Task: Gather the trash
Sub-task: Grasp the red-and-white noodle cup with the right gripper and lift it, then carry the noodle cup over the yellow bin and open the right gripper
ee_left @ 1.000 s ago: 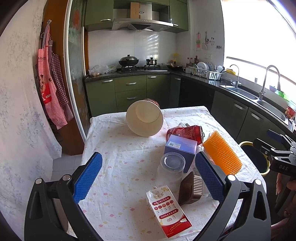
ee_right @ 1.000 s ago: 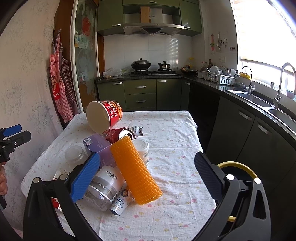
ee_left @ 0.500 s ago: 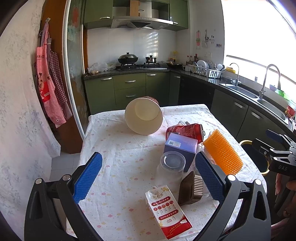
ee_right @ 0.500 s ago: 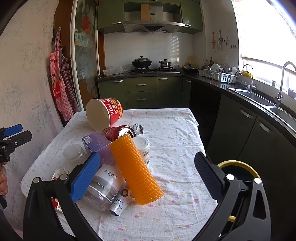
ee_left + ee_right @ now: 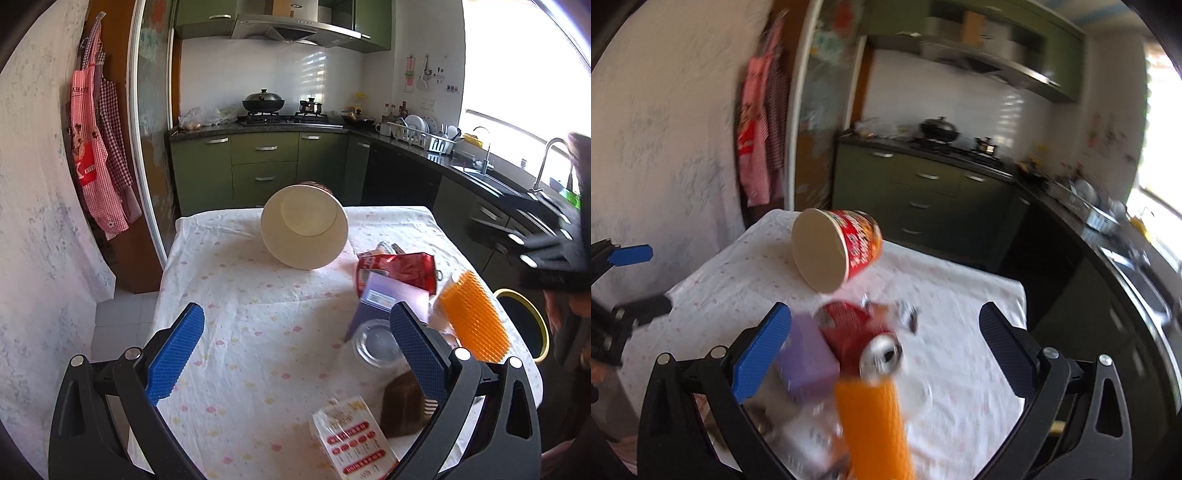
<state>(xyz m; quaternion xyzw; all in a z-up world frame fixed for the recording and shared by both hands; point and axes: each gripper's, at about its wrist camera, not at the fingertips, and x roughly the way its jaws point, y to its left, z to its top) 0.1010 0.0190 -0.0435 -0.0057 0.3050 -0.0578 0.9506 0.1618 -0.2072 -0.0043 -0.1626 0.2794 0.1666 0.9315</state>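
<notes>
On the table point(image 5: 229, 302), draped in a dotted white cloth, the trash lies in a heap ahead of both tongs. From the left gripper point(image 5: 295, 354), the big paper noodle cup point(image 5: 304, 227) lies tipped on its side straight ahead, mouth facing the camera, well beyond the fingertips. Ahead and to the right sit a crushed red can point(image 5: 399, 267), a purple box point(image 5: 384, 299) leaning against it, and an orange ridged roll point(image 5: 471, 319). A clear plastic lid point(image 5: 376, 343) lies just inside the right finger, partly hidden behind its blue pad. Nearer the camera are a red-and-white carton point(image 5: 354, 439) and a brown ribbed piece point(image 5: 404, 410). A yellow-rimmed bin point(image 5: 532, 325) stands past the table's right edge.

From the right gripper point(image 5: 886, 350), whose picture is blurred, the orange roll point(image 5: 875, 424) and the can point(image 5: 864, 339) sit between the fingers, blocking the view of the cloth below; the purple box point(image 5: 807, 360) lies beside the left pad, and the noodle cup point(image 5: 836, 249) is farther ahead.

The left gripper hovers above the table with its jaws spread wide, holding nothing. The right gripper is tilted, its jaws likewise wide apart and empty.
</notes>
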